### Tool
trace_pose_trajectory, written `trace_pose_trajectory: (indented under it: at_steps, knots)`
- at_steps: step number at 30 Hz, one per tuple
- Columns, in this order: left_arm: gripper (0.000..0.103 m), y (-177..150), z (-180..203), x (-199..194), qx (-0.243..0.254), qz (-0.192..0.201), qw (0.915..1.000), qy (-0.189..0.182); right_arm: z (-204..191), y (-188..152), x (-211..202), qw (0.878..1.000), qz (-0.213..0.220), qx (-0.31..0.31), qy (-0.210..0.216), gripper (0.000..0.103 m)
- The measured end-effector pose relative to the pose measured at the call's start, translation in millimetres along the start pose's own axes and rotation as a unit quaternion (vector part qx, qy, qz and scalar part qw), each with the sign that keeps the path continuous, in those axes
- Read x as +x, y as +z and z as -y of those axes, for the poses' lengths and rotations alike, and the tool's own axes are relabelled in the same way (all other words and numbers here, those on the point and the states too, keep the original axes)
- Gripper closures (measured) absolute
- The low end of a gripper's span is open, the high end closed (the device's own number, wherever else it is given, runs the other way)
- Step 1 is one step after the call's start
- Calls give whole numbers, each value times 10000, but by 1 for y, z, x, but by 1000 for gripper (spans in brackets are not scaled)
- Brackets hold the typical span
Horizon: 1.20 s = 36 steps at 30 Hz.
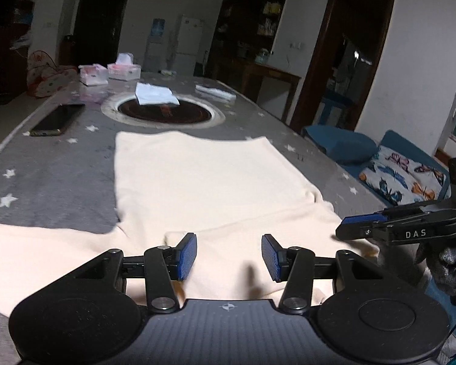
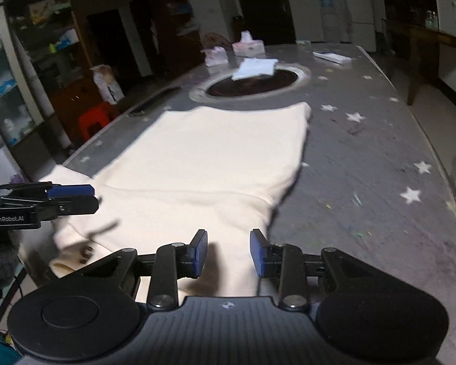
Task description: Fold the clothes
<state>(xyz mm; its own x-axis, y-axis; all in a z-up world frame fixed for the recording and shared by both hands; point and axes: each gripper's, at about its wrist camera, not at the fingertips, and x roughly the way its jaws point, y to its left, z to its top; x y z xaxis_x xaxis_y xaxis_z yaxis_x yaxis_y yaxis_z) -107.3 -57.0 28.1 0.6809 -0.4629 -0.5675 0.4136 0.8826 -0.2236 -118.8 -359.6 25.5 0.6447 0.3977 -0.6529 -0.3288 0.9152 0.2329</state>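
Note:
A cream garment [image 1: 203, 182] lies spread flat on the grey star-patterned table [image 1: 45, 188], its body stretching away and its sleeves at the near edge. My left gripper [image 1: 229, 257] is open and empty, hovering just above the near part of the garment. My right gripper [image 2: 228, 252] is open and empty too, over the near right sleeve of the garment [image 2: 215, 158]. The right gripper also shows in the left wrist view [image 1: 361, 225] at the right edge, and the left gripper shows in the right wrist view [image 2: 76, 196] at the left edge.
A round dark recess [image 1: 164, 111] sits mid-table with a folded white cloth [image 1: 155, 94] on its rim. A black phone [image 1: 57, 118] lies at the left. Tissue boxes [image 1: 123, 70] stand at the far end. A blue sofa with a butterfly cushion [image 1: 401, 176] is beside the table's right edge.

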Motion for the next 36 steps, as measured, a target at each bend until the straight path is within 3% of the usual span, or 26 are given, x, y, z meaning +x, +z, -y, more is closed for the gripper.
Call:
trace_pose_trajectory:
  at_steps: [8, 16, 28, 36]
  knots:
    - [53, 1, -2, 6, -74, -68, 9999, 37, -9, 22, 2, 9988, 377, -226, 207, 72]
    - [53, 1, -13, 6, -252, -94, 9996, 103, -3, 19, 23, 9996, 177, -134, 157, 73]
    - [53, -5, -12, -11, -140, -4, 9998, 134, -23, 14, 18, 9979, 181, -605, 135, 52]
    - [56, -22, -16, -20, -108, -80, 9989, 444, -51, -4, 15, 9921, 91, -1231, 229, 41]
